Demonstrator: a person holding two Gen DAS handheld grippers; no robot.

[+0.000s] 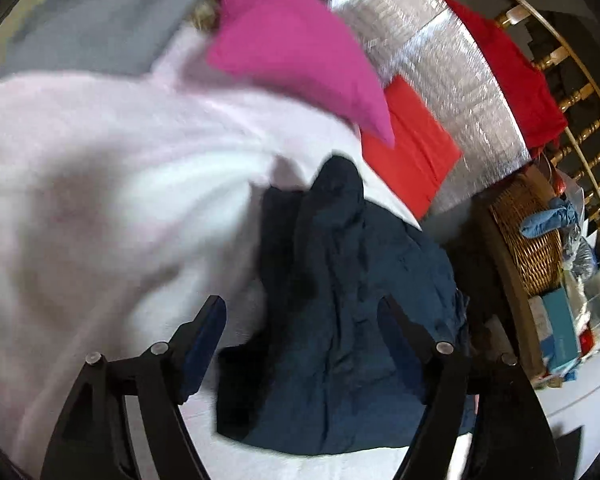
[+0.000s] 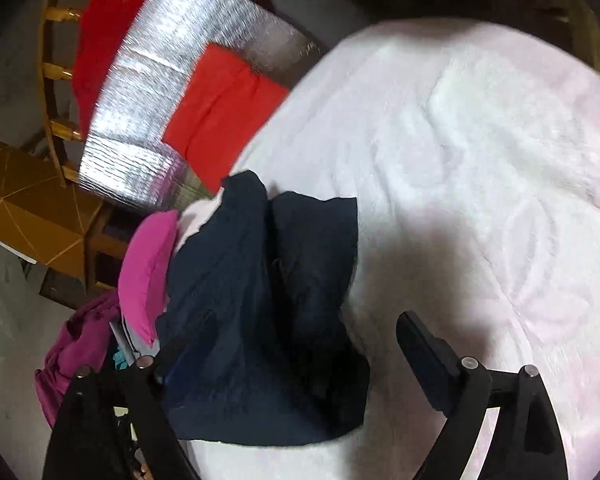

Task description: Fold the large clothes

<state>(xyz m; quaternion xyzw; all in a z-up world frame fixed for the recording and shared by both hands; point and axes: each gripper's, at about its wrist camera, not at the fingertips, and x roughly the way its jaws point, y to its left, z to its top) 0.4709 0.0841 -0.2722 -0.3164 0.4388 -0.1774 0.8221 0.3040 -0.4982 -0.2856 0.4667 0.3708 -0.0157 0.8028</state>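
A crumpled navy garment (image 1: 340,320) lies on a white fluffy cover (image 1: 100,200). My left gripper (image 1: 304,312) is open, just above the garment, its fingers on either side of it. In the right wrist view the same navy garment (image 2: 268,320) lies bunched on the white cover (image 2: 480,160). My right gripper (image 2: 292,344) is open, its left finger over the garment's left edge and its right finger (image 2: 424,344) over the bare cover.
A magenta pillow (image 1: 292,48), a grey cloth (image 1: 100,20), a folded orange-red cloth (image 1: 412,144) and a silver foil sheet (image 1: 440,60) lie beyond. A wicker basket (image 1: 532,240) and a wooden railing (image 1: 580,92) stand at the right. A purple garment (image 2: 76,344) hangs at the left.
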